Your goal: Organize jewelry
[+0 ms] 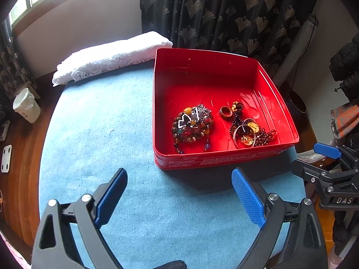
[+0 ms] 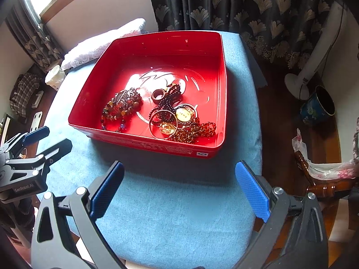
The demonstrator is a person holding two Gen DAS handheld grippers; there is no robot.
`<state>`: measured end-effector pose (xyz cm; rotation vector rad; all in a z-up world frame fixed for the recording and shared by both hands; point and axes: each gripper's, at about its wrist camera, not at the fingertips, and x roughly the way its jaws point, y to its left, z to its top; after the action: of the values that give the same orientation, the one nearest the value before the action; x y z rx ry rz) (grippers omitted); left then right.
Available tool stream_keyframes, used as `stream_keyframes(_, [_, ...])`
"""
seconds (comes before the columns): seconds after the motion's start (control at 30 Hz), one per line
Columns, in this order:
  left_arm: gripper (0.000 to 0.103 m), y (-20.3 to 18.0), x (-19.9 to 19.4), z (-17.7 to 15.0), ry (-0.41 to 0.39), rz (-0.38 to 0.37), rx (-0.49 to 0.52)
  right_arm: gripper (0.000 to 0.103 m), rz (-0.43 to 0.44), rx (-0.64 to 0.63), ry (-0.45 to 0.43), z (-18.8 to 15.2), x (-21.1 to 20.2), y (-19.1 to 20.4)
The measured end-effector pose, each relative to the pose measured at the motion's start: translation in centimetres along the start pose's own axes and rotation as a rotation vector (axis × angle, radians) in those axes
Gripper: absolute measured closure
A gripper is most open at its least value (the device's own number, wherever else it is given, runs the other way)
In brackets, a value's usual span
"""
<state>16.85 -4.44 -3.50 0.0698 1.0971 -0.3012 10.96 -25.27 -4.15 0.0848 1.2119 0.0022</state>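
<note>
A red box (image 1: 224, 67) (image 2: 157, 42) stands open on a blue-covered table (image 1: 101, 123) (image 2: 179, 201). Inside lie a heap of beaded bracelets (image 1: 191, 127) (image 2: 122, 107), a brown ring (image 1: 226, 111) (image 2: 158, 94), and a tangle of dark bead strings, a metal bangle and gold pendants (image 1: 249, 134) (image 2: 179, 121). My left gripper (image 1: 179, 174) is open and empty over the cloth, in front of the box. My right gripper (image 2: 179, 168) is open and empty, also just in front of the box. Each gripper shows at the other view's edge.
A folded white lace cloth (image 1: 112, 56) (image 2: 101, 44) lies at the table's far left edge. Dark patterned curtains (image 1: 224, 11) hang behind. A white bin (image 1: 25, 105), a standing fan (image 2: 309, 67) and a dark pot (image 2: 318, 105) stand on the wooden floor.
</note>
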Motion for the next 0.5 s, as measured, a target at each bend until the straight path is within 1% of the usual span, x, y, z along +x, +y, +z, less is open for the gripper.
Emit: stream_keyframes(0.5, [0.011,0.0,0.35,-0.1,0.01,0.014,-0.034,0.007,-0.017,0.019,-0.001,0.13,0.27,0.21])
